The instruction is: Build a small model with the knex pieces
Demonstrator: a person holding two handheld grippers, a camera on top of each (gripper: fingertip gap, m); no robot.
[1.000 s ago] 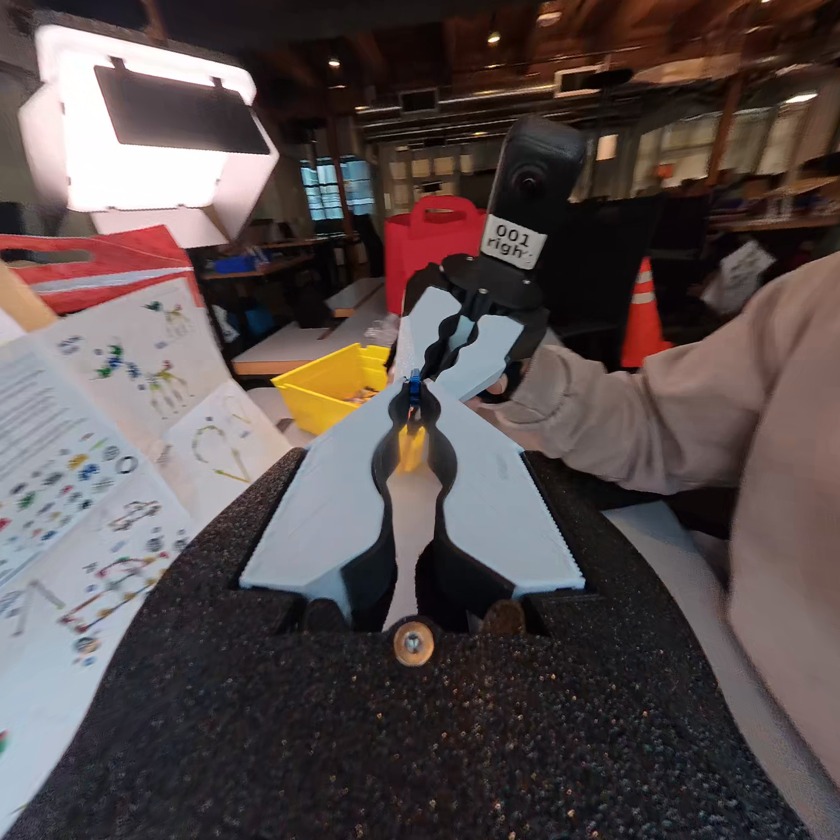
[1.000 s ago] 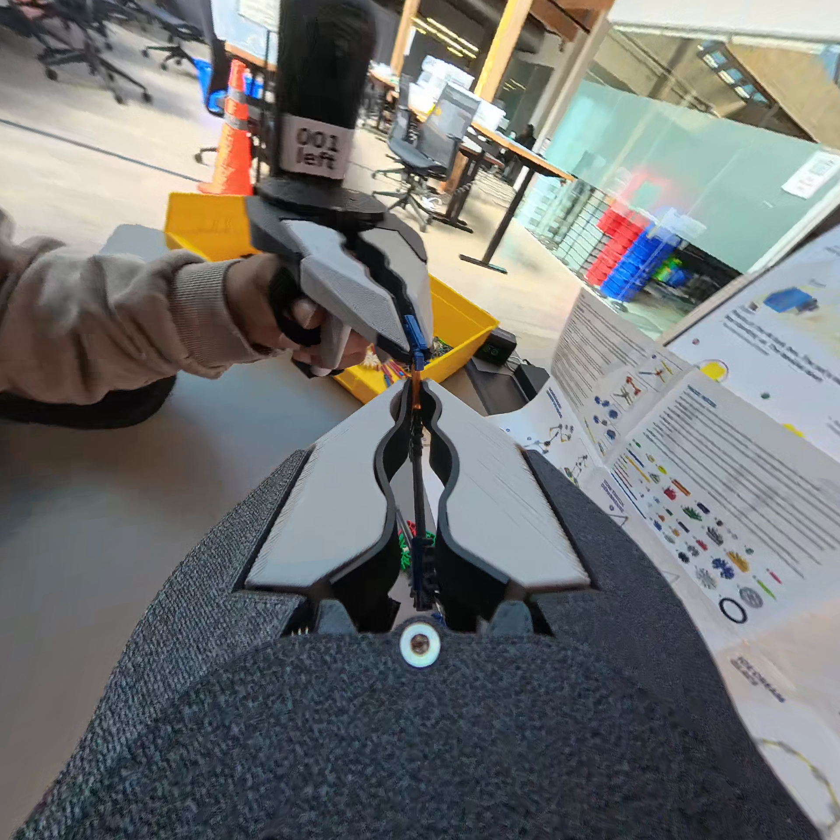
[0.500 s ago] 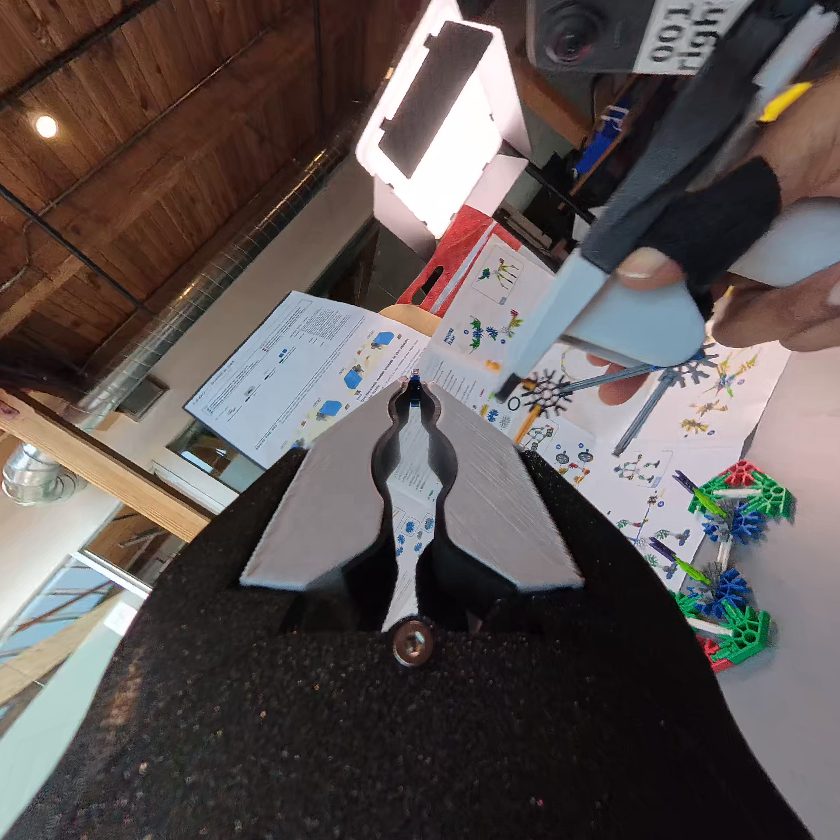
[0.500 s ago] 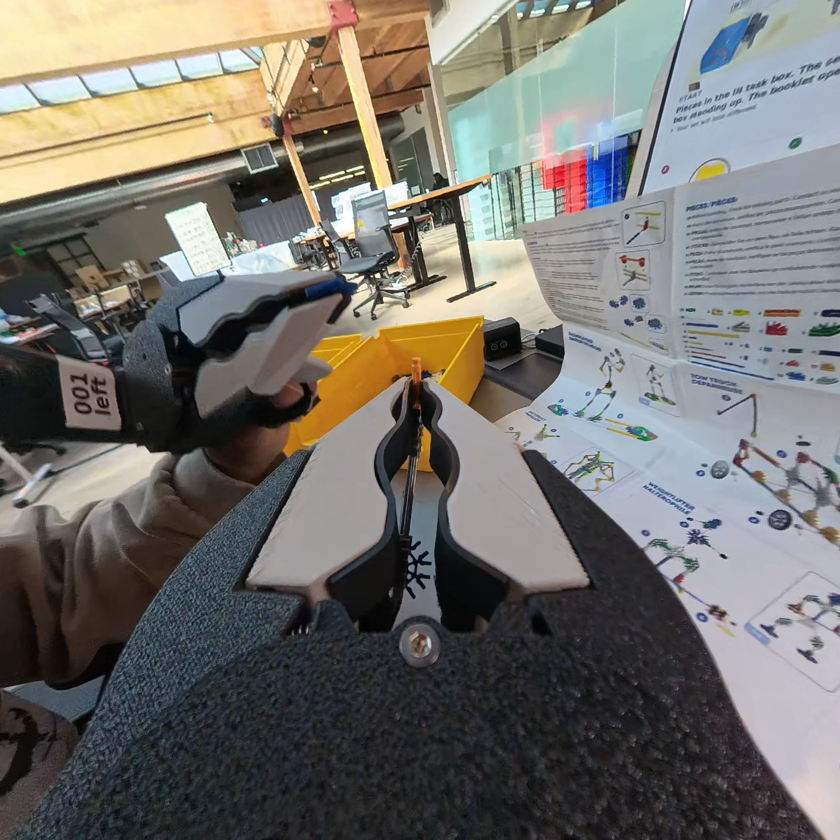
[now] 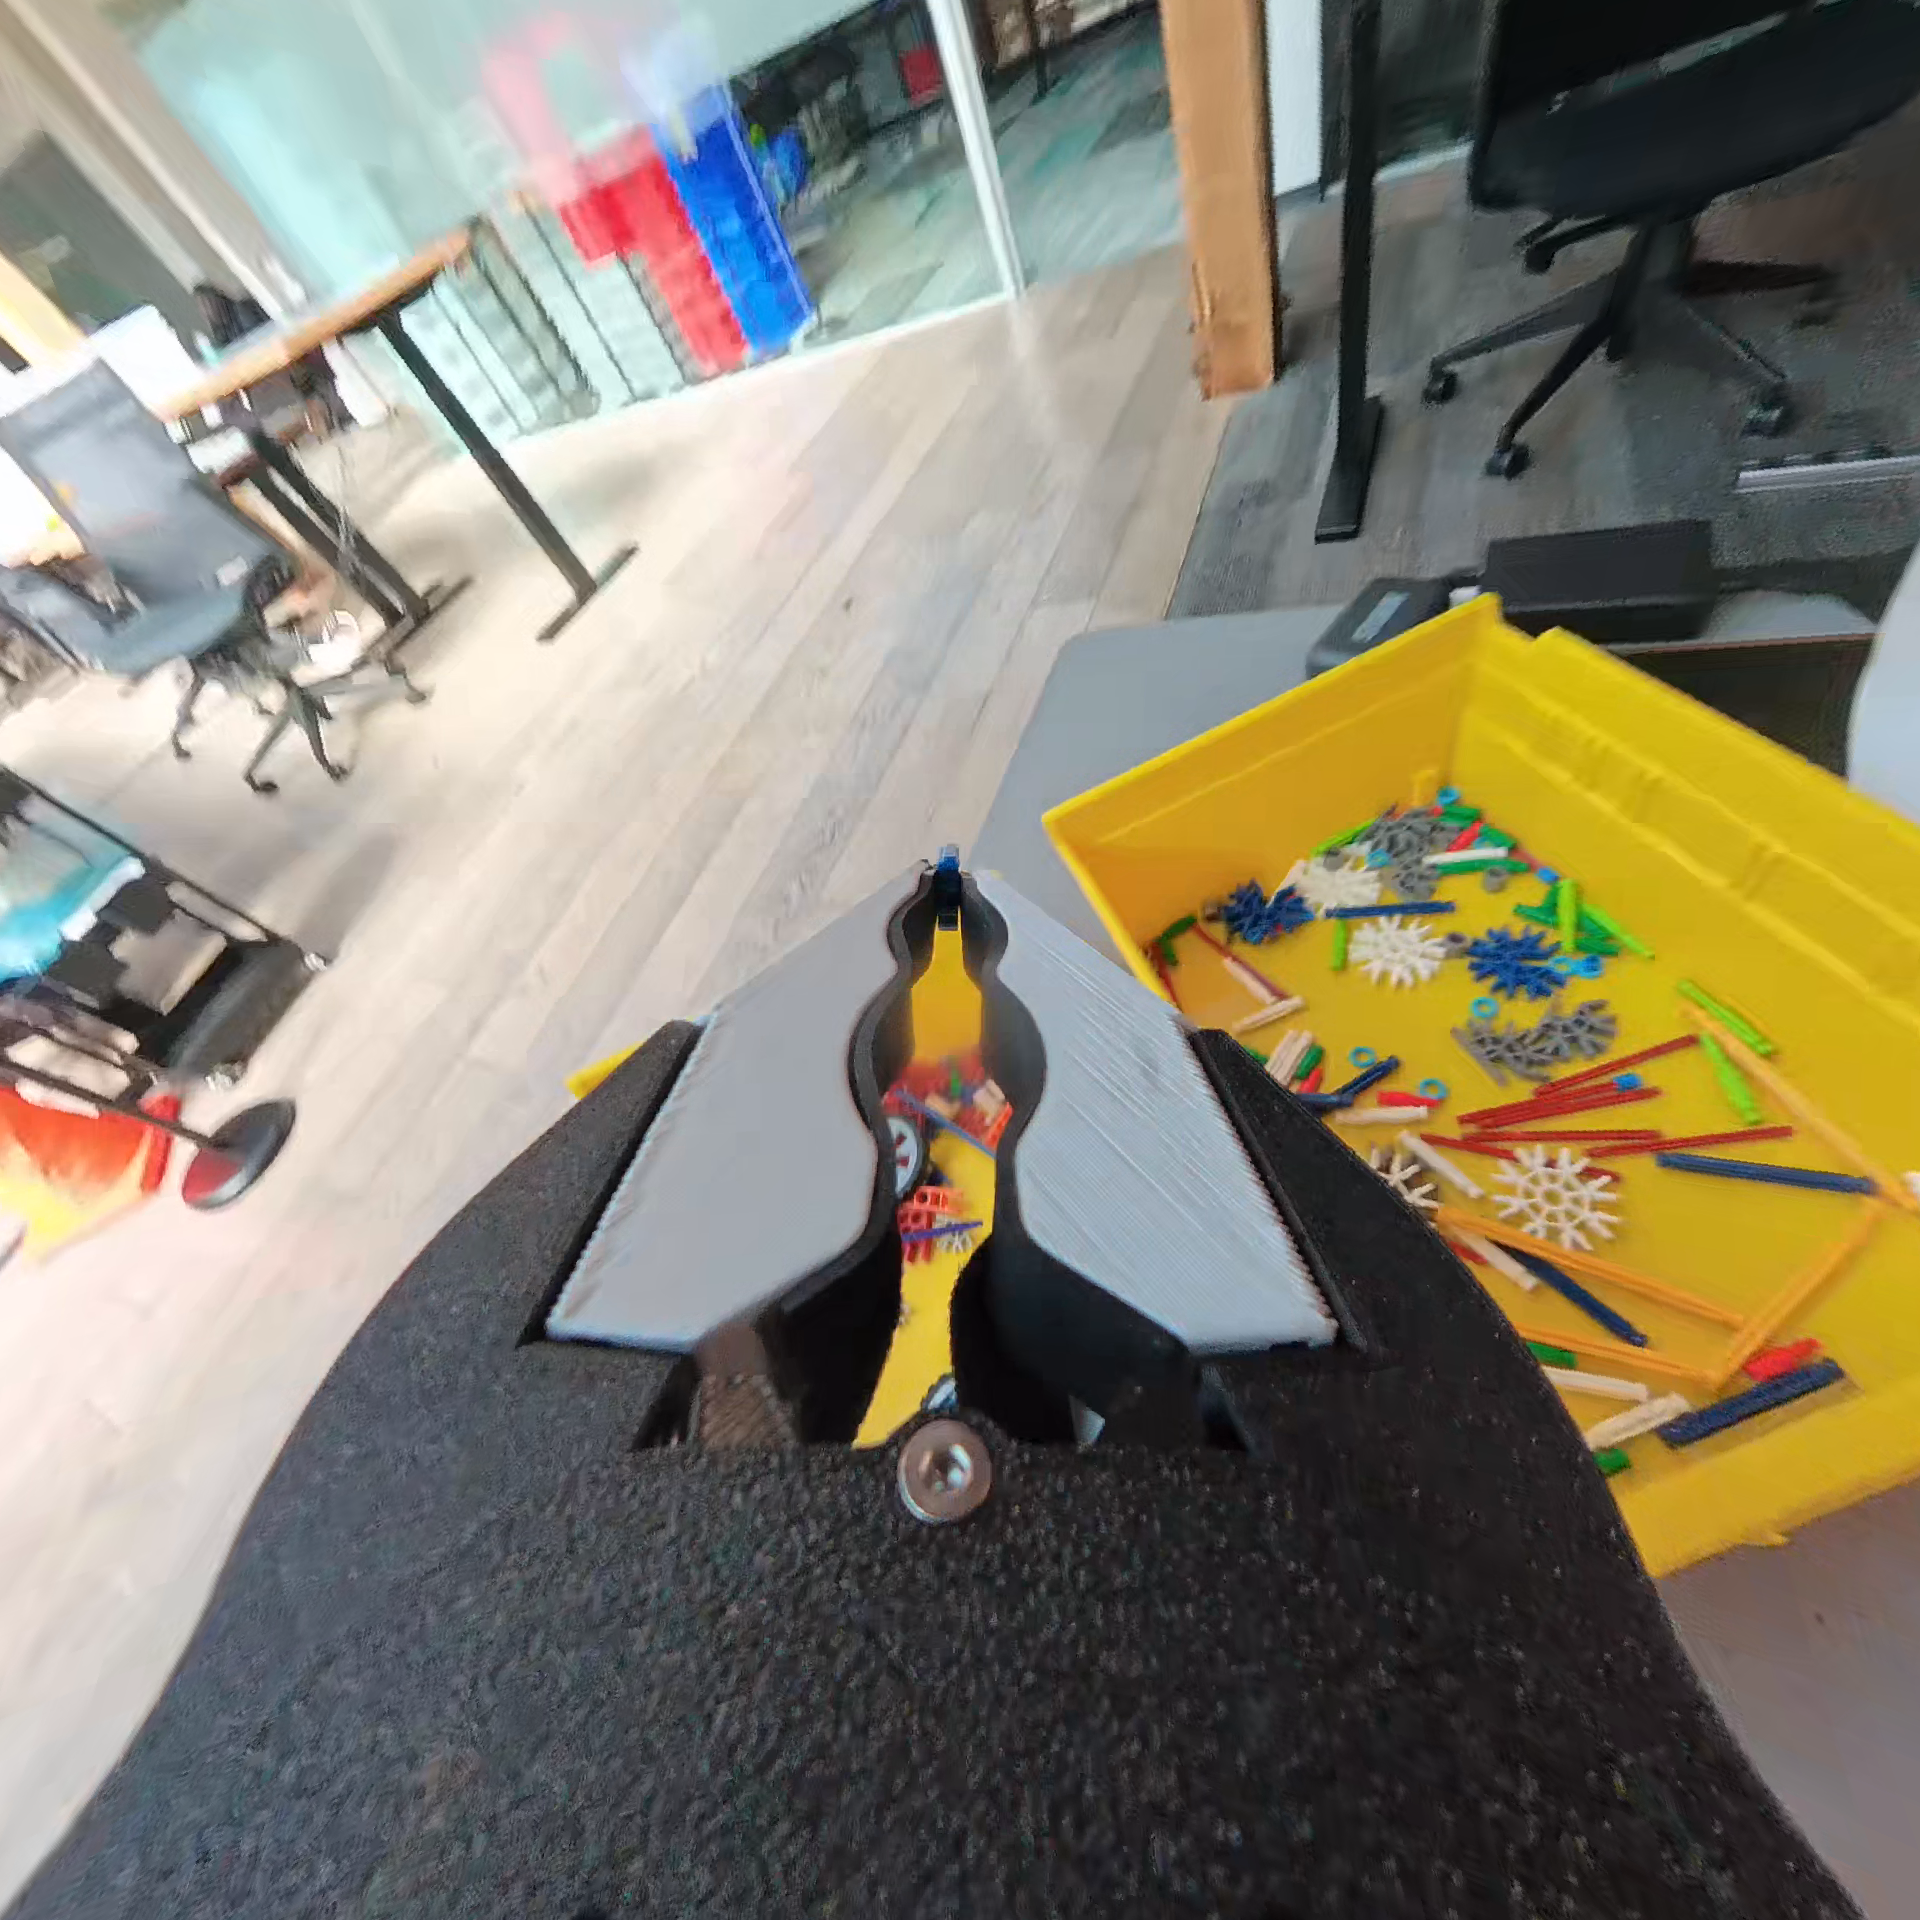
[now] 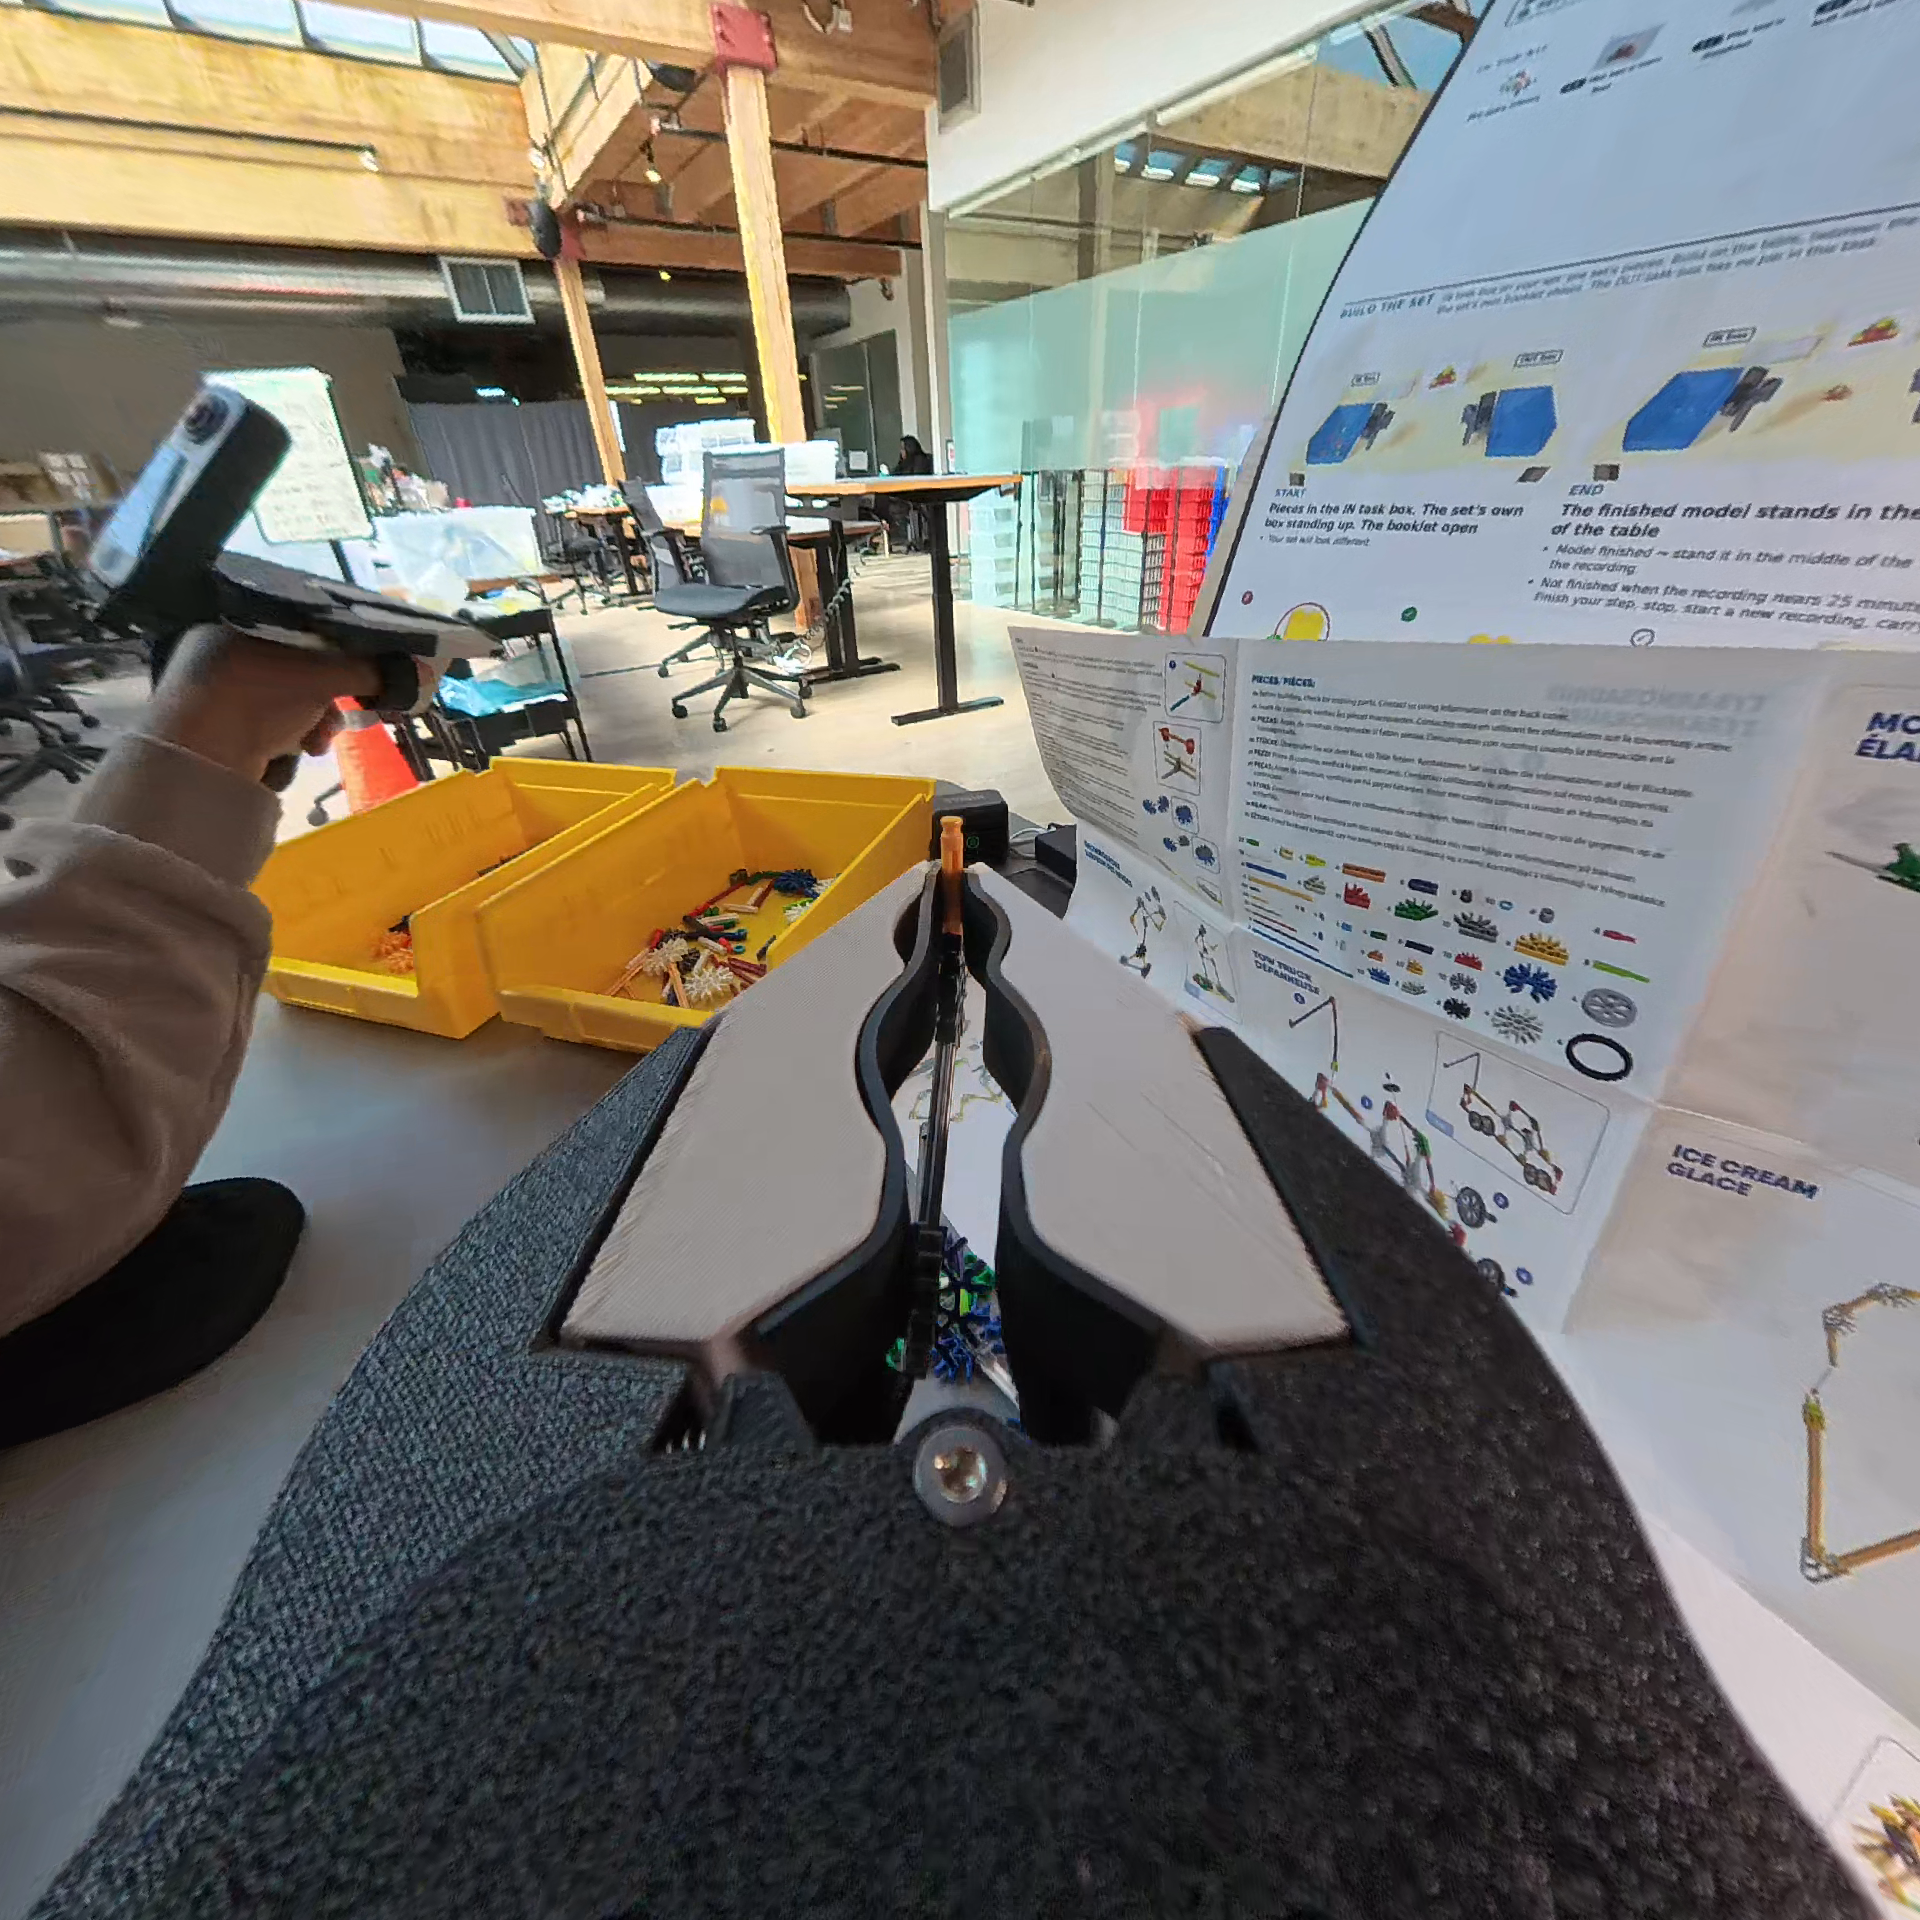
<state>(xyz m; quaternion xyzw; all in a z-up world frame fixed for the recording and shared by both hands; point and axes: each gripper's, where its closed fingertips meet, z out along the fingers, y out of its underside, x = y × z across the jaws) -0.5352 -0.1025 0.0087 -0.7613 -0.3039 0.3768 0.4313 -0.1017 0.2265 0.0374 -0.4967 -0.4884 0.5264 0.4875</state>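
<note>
Looking along the left fingers: the left gripper has its jaws pressed together on a small blue piece, which peeks out just past the tips.
Right of those jaws: a yellow bin of loose rods and snowflake-shaped connectors lies below and beside the fingers; a white connector sits among red rods well to the right.
Behind the jaw gap: more yellow bin floor with small parts shows through.
Beyond the tips: wooden floor, desks and office chairs, all blurred.
Looking along the right fingers: the right gripper pinches an orange rod near its end; a thin dark rod runs back through the gap.
Left of those jaws: two yellow bins; the other gripper is held up well apart in a hand.
Right of the jaws: unfolded instruction sheets.
Risk, left: the blue piece is held only by the tips, so I judge a twist or bump could flick it out.
Risk, right: the long rod gives leverage; a sideways knock might pivot it in the grip.
</note>
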